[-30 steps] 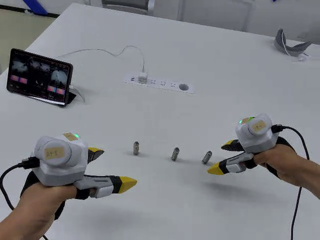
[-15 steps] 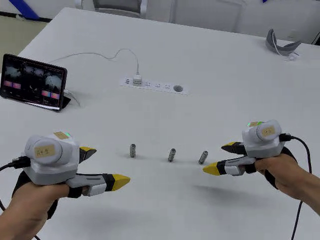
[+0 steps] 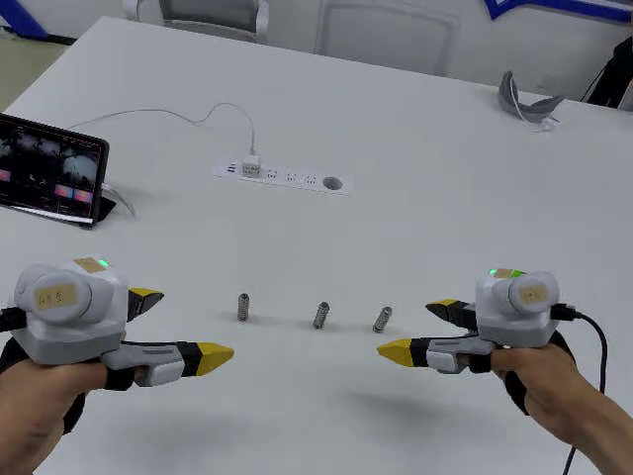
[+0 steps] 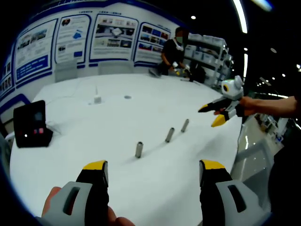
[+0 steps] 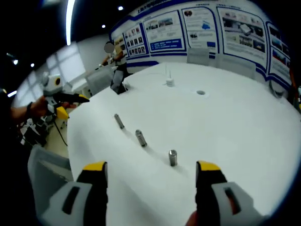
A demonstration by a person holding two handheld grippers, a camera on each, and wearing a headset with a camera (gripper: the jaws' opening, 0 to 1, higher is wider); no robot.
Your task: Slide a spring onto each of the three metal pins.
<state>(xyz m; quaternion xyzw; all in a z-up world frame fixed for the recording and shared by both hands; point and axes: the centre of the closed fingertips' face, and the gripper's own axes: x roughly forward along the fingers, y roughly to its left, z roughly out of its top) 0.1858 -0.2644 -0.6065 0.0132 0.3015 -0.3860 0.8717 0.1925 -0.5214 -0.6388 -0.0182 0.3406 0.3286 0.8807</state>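
Observation:
Three short metal pins stand in a row on the white table: a left pin (image 3: 243, 307), a middle pin (image 3: 321, 315) and a right pin (image 3: 382, 319). Each looks ribbed, as if a coil spring sits around it. My left gripper (image 3: 183, 325) hovers open to the left of the row and holds nothing. The right gripper (image 3: 415, 329) is open just right of the right pin, also holding nothing. The left gripper view shows its jaws wide apart, with the pins (image 4: 139, 149) ahead and the right gripper (image 4: 214, 114) beyond. In the right gripper view the nearest pin (image 5: 173, 157) stands between the open jaws.
A tablet (image 3: 49, 170) stands propped at the left edge. A white power strip (image 3: 282, 178) with a plugged-in charger and cable lies behind the pins. A grey band-like object (image 3: 529, 99) rests at the far right, with chairs past the far edge.
The head camera has shifted, so the whole scene sits further left and lower. Both grippers stay open beside the row and the pins have not moved.

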